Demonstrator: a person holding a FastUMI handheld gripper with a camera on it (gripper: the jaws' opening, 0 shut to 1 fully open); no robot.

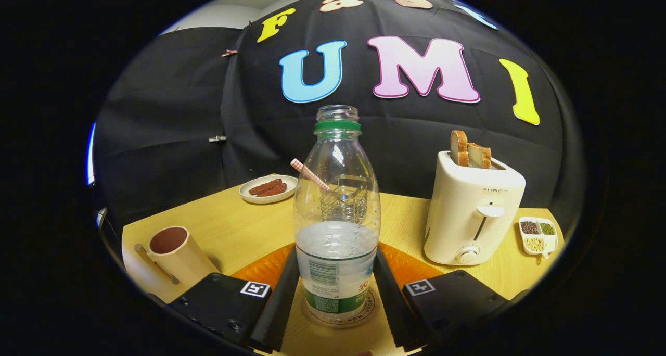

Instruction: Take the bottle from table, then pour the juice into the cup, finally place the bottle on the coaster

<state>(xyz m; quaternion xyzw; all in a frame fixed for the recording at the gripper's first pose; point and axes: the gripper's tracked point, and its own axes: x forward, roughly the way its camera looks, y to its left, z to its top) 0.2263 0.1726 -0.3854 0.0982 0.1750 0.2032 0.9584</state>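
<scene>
Tongs point(336, 288) stood released astride the upright clear plastic bottle point(336, 215); tan cup point(174, 252) lay left on the bench point(229, 231).

Bottle point(336, 226) filling the gap between the fingers point(278, 299) (apparently touching); cup point(176, 254) left, toaster point(471, 213) right, bare table point(234, 226) between.

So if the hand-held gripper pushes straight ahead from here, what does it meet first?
The bottle: it already stands between the hand-held gripper fingers, which flank or touch its lower sides. Beyond it probably a wire holder.
</scene>
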